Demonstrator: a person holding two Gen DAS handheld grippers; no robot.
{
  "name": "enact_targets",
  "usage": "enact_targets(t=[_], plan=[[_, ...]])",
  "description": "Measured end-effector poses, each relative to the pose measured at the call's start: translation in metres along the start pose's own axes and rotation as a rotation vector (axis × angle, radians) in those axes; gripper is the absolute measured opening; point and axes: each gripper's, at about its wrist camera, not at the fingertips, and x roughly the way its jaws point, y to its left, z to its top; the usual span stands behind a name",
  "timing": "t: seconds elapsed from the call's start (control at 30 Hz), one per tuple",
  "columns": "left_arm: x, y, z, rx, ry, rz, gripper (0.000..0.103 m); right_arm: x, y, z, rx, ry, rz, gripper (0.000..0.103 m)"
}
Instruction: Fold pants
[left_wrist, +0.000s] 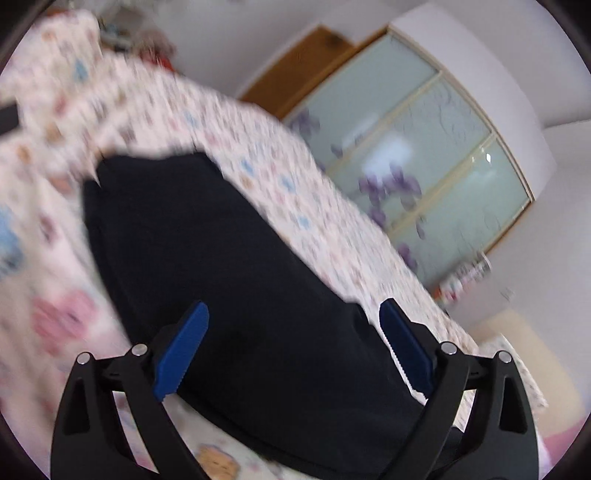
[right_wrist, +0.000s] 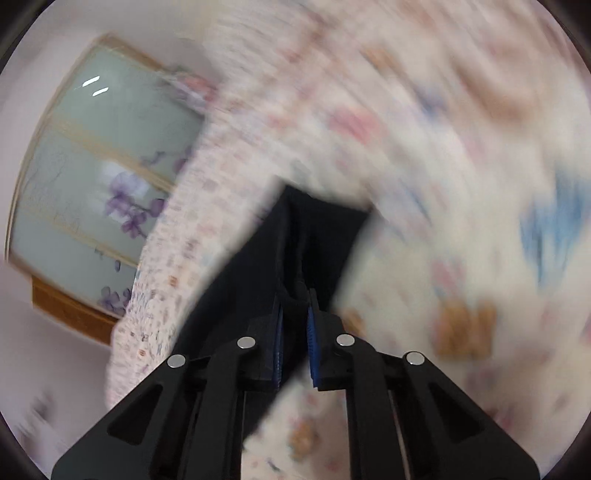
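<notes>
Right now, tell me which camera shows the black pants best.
The left wrist view: the black pants lie spread on the patterned bedspread, most of their outline visible between the open left gripper. The right wrist view shows only a blurred narrow strip of pants, bunched where the right gripper pinches it.

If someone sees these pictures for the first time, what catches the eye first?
The dark pants lie in the middle of a pale patterned bedsheet. The right claw is shut on a fold of them, while the left claw stands open above them. Behind the bed stands a glass-door wardrobe with purple flowers.
</notes>
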Motion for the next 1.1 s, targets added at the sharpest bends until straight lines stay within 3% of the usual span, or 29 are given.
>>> enact_targets(t=[0.07,0.13,0.23,0.3,0.37,0.4,0.5,0.63,0.67,0.7,0.77,0.9,1.1], plan=[[0.013,0.002,-0.005,0.000,0.062,0.004,0.096,-0.006,0.036,0.008,-0.205,-0.091,0.008,0.011],[0.021,0.001,-0.010,0.030,0.087,0.043,0.096,-0.002,0.056,0.010,-0.322,-0.126,0.035,0.011],[0.023,-0.002,-0.014,0.064,0.092,0.058,0.097,-0.011,0.061,0.021,-0.303,-0.217,0.141,0.011],[0.023,-0.003,-0.015,0.077,0.095,0.062,0.097,-0.022,0.045,0.032,-0.240,-0.274,0.133,0.011],[0.026,0.000,-0.013,0.071,0.102,0.061,0.097,-0.009,0.011,0.042,-0.132,-0.225,0.014,0.011],[0.027,0.001,-0.012,0.064,0.107,0.064,0.097,0.009,-0.012,0.042,-0.074,-0.144,-0.058,0.011],[0.029,-0.001,-0.010,0.060,0.111,0.071,0.097,0.041,-0.044,0.034,-0.009,-0.016,-0.154,0.011],[0.029,-0.001,-0.010,0.065,0.114,0.071,0.097,0.033,-0.039,0.035,-0.005,-0.015,-0.168,0.015],[0.028,0.000,-0.009,0.063,0.114,0.068,0.098,0.032,-0.036,0.036,-0.003,-0.009,-0.179,0.023],[0.028,0.000,-0.009,0.061,0.114,0.065,0.098,0.031,-0.036,0.037,0.009,-0.002,-0.183,0.040],[0.029,0.000,-0.010,0.064,0.116,0.065,0.100,0.019,-0.035,0.035,0.063,-0.018,-0.157,0.056],[0.029,-0.003,-0.010,0.073,0.115,0.071,0.101,-0.006,-0.034,0.037,0.113,-0.069,-0.114,0.055],[0.030,-0.003,-0.011,0.074,0.114,0.072,0.101,0.017,-0.046,0.033,0.174,0.030,-0.070,0.045]])
